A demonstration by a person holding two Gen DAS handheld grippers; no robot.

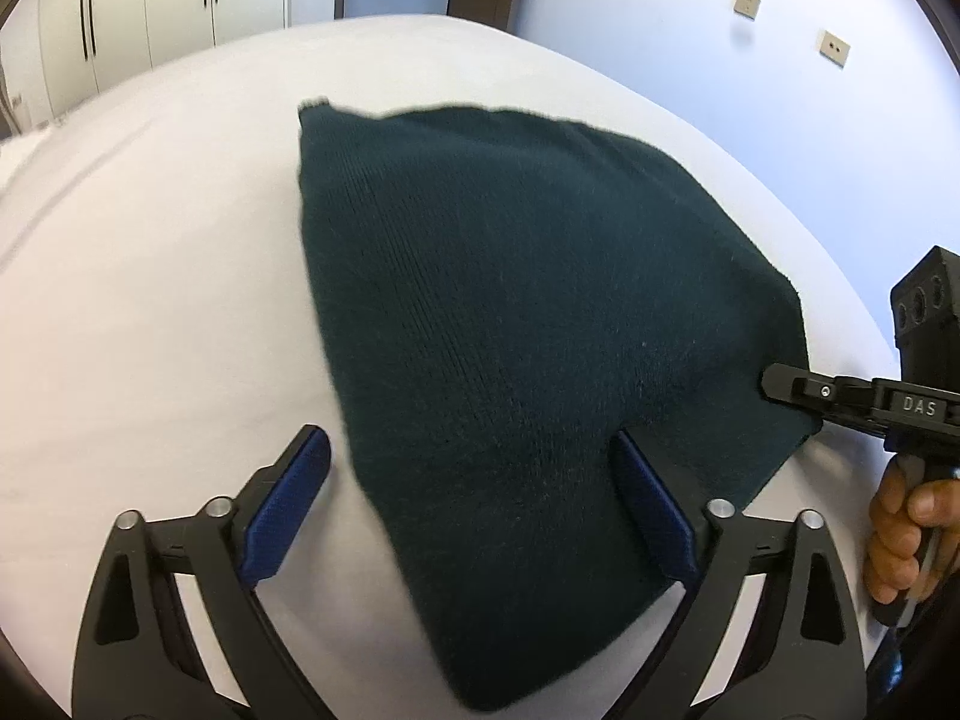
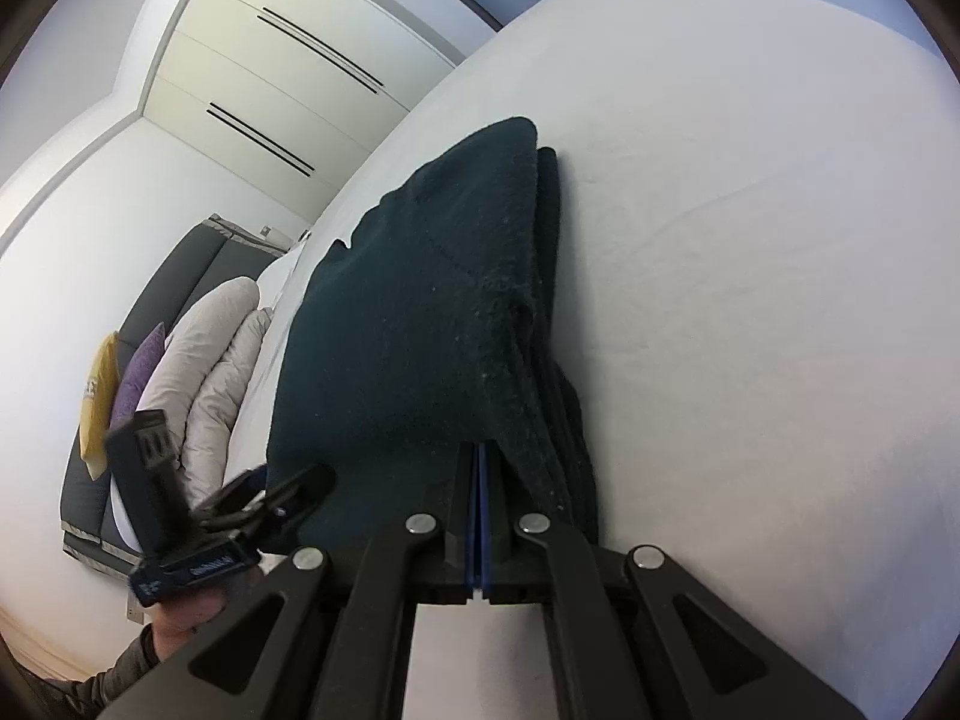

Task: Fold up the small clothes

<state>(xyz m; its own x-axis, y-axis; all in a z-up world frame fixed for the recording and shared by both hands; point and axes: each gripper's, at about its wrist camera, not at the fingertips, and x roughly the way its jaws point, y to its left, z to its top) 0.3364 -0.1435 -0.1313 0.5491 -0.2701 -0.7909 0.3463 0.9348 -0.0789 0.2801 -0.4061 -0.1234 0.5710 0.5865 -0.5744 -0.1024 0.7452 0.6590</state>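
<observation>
Folding sweater on bed
R gripper [image 2: 479,468] clamped on sweater [image 1: 528,312] edge; L gripper [image 1: 471,480] wide, straddling hem.

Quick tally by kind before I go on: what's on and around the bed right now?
Dark green knit garment: 1
Claws: 2, left and right
Cushions: 2, yellow and purple
Pale duvet: 1
Total: 6

Dark green knit [image 1: 510,330] folded on white bed [image 1: 150,300], left claw [image 1: 474,480] spread wide astride its near edge, right claw [image 1: 780,384] at its right edge, hand [image 1: 900,534] gripping handle.
</observation>
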